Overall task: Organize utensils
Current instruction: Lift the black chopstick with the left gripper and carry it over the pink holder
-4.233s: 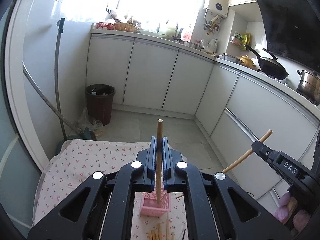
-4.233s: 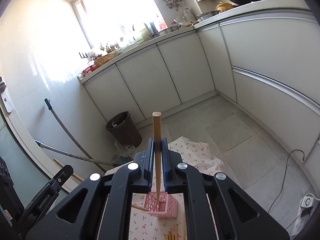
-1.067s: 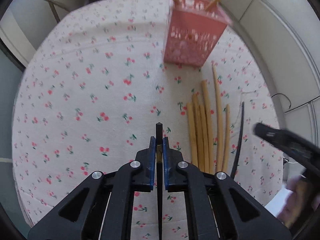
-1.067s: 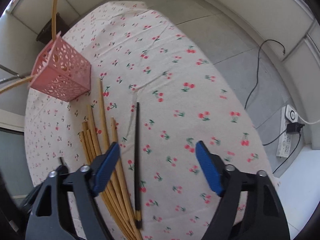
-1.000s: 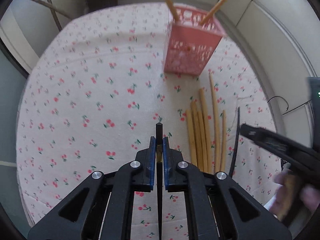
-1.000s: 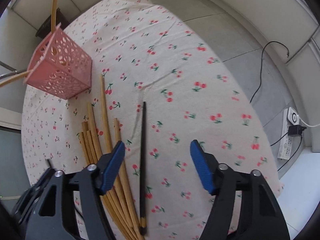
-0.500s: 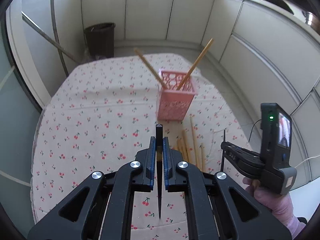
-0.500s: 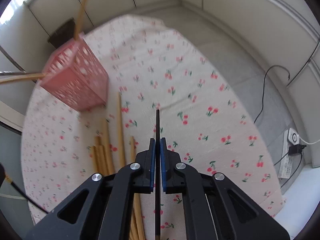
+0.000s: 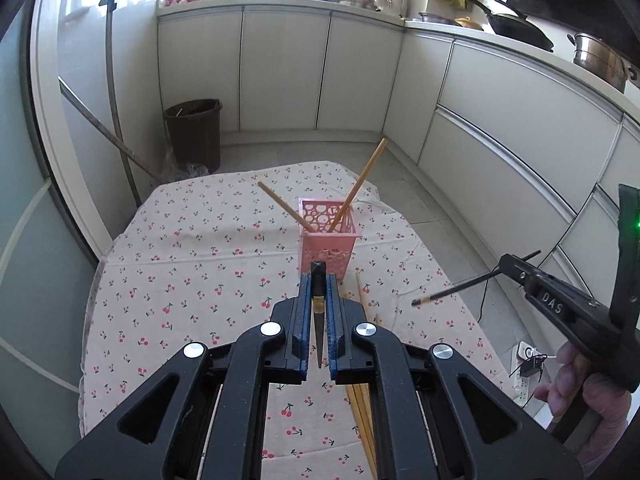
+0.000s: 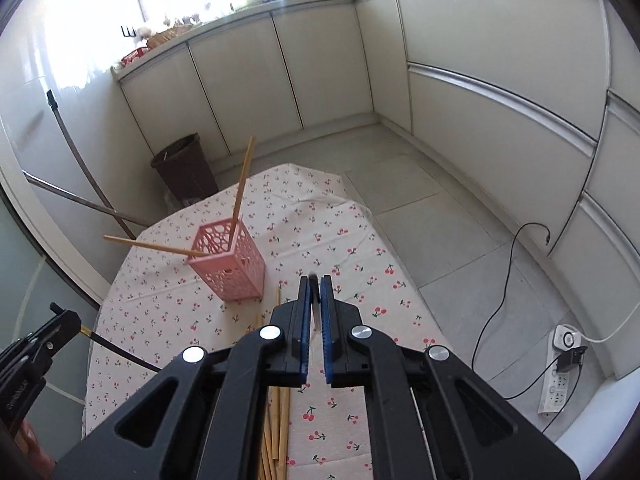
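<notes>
Left gripper (image 9: 319, 280): tilted down toward the table, jaws clamped on a black chopstick (image 9: 318, 316), blunt end poking past the pads.
Right gripper (image 10: 315, 286): tilted down likewise, closed on a second black chopstick (image 9: 456, 289); held by a hand (image 9: 588, 396).
Hard to see: from the right wrist that stick is a blur.
Pink holder (image 9: 328, 240): just beyond both tips, two bamboo chopsticks (image 9: 360, 186) leaning inside.
Loose bamboo chopsticks (image 10: 276, 436): on the cloth below the grippers, partly hidden.

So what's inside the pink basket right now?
Two wooden chopsticks stand in the pink basket, one leaning left, the other leaning right. Their lower ends and the basket floor are hidden behind its perforated walls, so anything else inside cannot be seen.
</notes>
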Motion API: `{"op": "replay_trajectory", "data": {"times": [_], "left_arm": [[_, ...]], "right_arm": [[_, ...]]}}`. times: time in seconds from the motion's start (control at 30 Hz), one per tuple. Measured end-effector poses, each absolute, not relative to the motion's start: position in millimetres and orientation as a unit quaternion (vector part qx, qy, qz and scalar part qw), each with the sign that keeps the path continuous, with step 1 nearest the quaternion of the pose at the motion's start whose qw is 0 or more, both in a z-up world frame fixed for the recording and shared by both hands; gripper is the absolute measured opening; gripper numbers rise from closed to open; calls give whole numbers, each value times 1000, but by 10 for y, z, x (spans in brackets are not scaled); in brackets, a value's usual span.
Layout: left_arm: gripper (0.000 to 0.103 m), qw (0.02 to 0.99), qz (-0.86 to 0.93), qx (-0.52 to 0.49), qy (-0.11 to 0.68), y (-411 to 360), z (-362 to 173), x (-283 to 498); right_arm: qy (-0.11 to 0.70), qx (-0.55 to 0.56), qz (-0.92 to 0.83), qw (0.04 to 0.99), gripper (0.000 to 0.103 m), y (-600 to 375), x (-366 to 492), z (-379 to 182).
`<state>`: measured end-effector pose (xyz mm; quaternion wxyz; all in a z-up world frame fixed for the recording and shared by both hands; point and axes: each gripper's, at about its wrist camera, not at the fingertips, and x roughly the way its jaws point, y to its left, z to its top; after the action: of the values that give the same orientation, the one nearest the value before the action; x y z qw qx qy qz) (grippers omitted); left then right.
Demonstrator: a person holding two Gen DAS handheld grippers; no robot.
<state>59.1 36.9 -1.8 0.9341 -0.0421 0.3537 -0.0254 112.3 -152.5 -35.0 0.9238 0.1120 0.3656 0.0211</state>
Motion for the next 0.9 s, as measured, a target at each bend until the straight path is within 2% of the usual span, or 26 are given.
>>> {"op": "replay_trajectory", "data": {"times": [0.57, 0.77, 0.9], "left_arm": [[6, 963, -23, -104, 246, 347, 941, 1137], [6, 962, 3, -107, 253, 358, 816, 1567], [9, 949, -6, -105, 297, 403, 495, 1895]], "right_arm": [[261, 188, 45, 946, 5, -1785, 1438, 802], [253, 196, 58, 946, 5, -1644, 1733, 927], [264, 193, 63, 943, 5, -1493, 1956, 875]]}}
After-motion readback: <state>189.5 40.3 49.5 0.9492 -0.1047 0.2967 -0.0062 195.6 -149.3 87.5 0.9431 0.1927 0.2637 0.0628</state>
